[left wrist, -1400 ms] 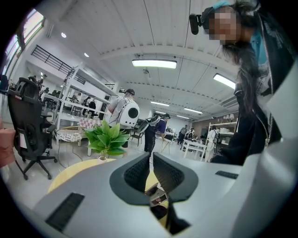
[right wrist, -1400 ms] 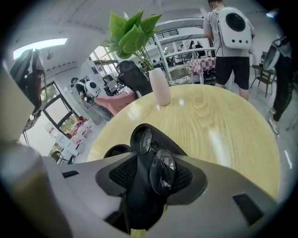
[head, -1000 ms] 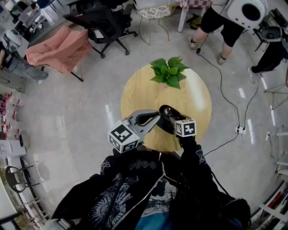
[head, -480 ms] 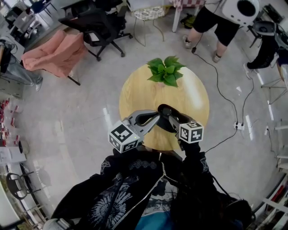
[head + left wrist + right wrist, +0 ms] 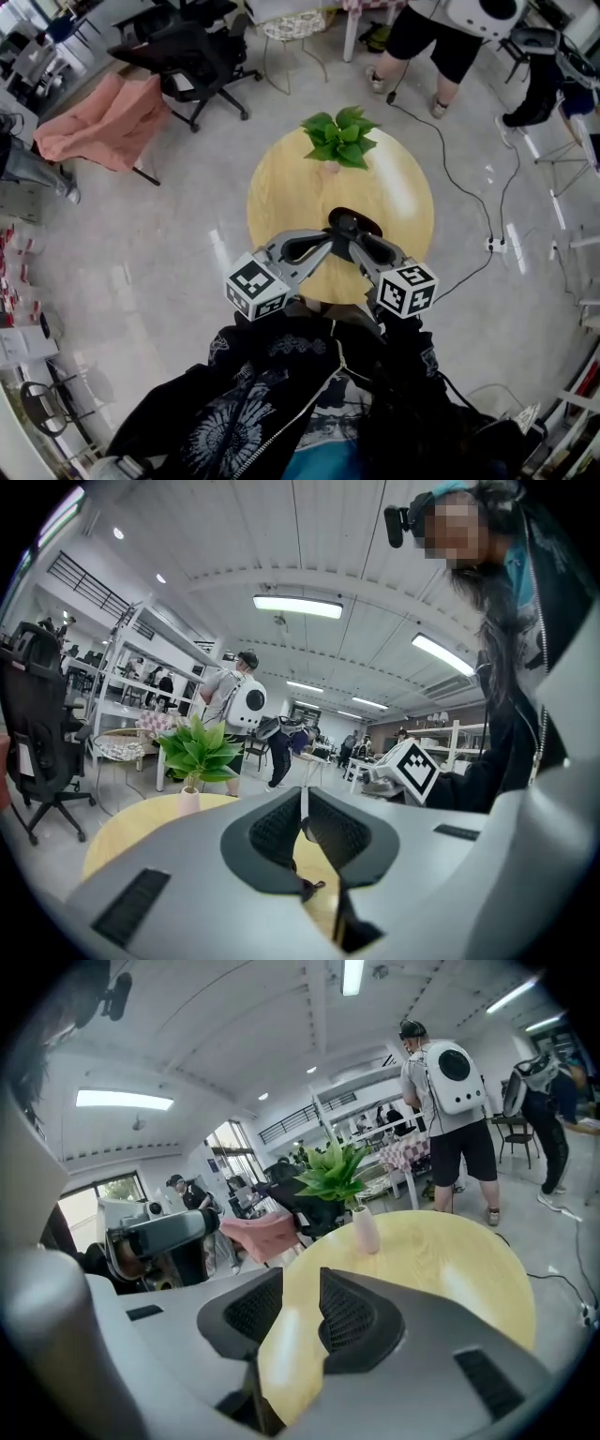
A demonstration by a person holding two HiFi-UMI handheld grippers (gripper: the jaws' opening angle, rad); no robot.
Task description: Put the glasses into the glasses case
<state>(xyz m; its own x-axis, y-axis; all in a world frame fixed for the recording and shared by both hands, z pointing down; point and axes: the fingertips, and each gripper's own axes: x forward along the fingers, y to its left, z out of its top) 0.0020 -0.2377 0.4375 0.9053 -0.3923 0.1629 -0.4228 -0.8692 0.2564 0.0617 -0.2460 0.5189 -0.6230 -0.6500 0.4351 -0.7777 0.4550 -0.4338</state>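
Observation:
On the round wooden table (image 5: 291,197) lies a dark oval shape, seemingly the glasses case (image 5: 356,223); I cannot make out the glasses apart from it. My left gripper (image 5: 328,240) reaches its near edge. Its jaws (image 5: 302,817) are nearly together, with a thin dark sliver at their base. My right gripper (image 5: 360,246) hangs just short of the case, raised above the table. Its jaws (image 5: 302,1307) are closing with only bare tabletop showing between them. Both gripper views hide the case behind their own jaws.
A potted plant (image 5: 336,139) in a pale vase (image 5: 365,1230) stands at the table's far edge. Around the table are an office chair (image 5: 192,56), a pink cloth (image 5: 98,117), a standing person (image 5: 441,37) and a floor cable (image 5: 487,206).
My right gripper has lifted and drawn back toward me, off the dark oval, and its jaws have narrowed. The left gripper and the oval have stayed put.

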